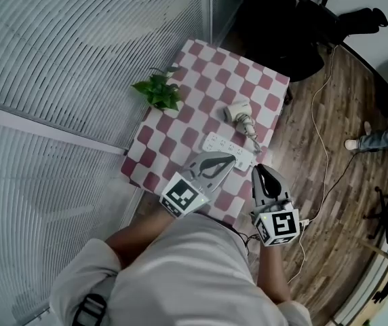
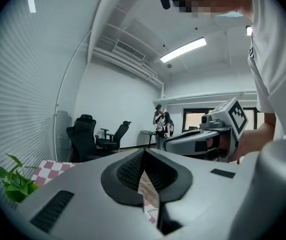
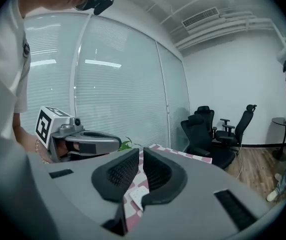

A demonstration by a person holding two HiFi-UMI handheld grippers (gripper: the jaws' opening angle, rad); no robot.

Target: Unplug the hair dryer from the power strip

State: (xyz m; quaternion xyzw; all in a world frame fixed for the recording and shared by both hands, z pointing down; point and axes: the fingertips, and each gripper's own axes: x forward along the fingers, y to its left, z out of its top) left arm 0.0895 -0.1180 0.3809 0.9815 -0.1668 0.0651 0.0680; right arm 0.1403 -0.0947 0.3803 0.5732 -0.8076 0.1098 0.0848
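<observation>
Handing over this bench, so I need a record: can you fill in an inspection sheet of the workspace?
Surface: table under a checked cloth.
Job's things: hair dryer lies beside the power strip; whether it is plugged in is too small to tell.
Clutter: potted plant at the table's edge.
Grippers: left gripper shut, empty; right gripper jaws a slit apart, empty; both clear of the table.
Cables: white cable along the wooden floor.
Surroundings: blinds, office chairs, a person standing.

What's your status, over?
Left tool shut, right tool barely open, both empty. Dryer beside strip, cord reaches strip. Nothing in the way.
</observation>
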